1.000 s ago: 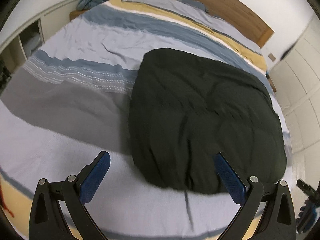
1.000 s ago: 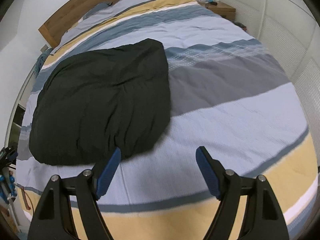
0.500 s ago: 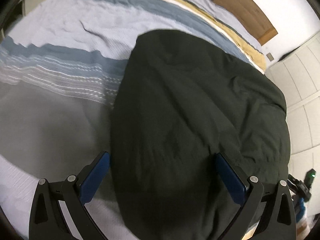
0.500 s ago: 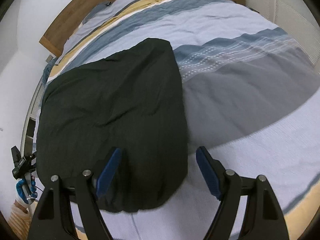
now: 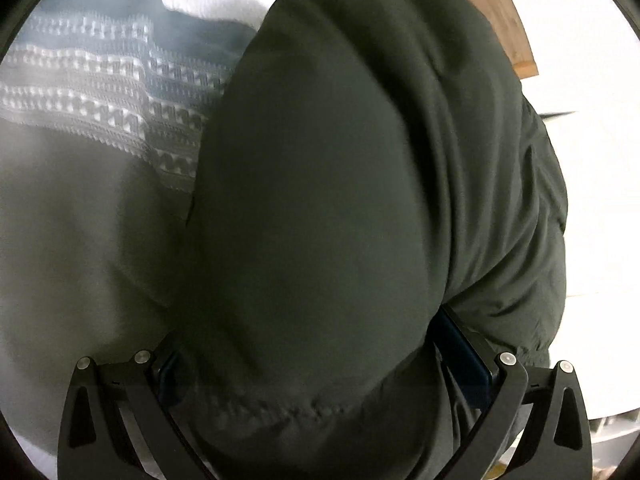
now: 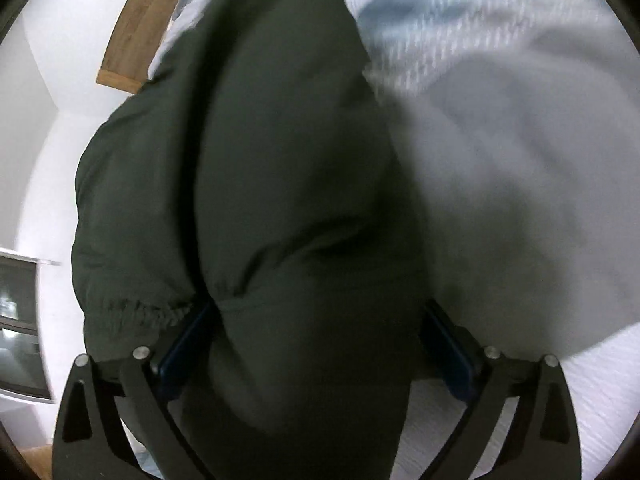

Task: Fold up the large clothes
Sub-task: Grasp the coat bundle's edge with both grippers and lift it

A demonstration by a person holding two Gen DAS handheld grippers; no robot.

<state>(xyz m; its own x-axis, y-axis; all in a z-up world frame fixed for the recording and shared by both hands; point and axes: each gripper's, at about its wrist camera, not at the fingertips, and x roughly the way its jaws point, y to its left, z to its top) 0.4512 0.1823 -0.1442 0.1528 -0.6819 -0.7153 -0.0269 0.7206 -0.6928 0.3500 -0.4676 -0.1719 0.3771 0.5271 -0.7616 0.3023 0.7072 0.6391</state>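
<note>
A dark green puffy jacket (image 5: 340, 160) lies on the striped bedcover (image 5: 80, 220) and fills most of both wrist views. My left gripper (image 5: 312, 344) is pushed down onto its near hem, jaws wide, with a bulge of jacket between the blue pads (image 5: 464, 352). My right gripper (image 6: 316, 320) sits on the same jacket (image 6: 280, 160) near its gathered elastic hem (image 6: 136, 312). Its jaws are opening, and a thick fold bulges between the pads (image 6: 180, 352) without being squeezed. Neither gripper's fingertips show fully; the cloth hides them.
The grey and blue-patterned bedcover (image 6: 520, 160) spreads beside the jacket. The wooden headboard (image 5: 500, 12) stands at the far end. White wall or cupboard fronts (image 5: 600, 200) run along one bedside. A dark shelf opening (image 6: 16, 320) sits at the other.
Both grippers have dropped and tilted down onto the jacket's near edge, which now bulges between their fingers. The right gripper's jaws stand wider than before.
</note>
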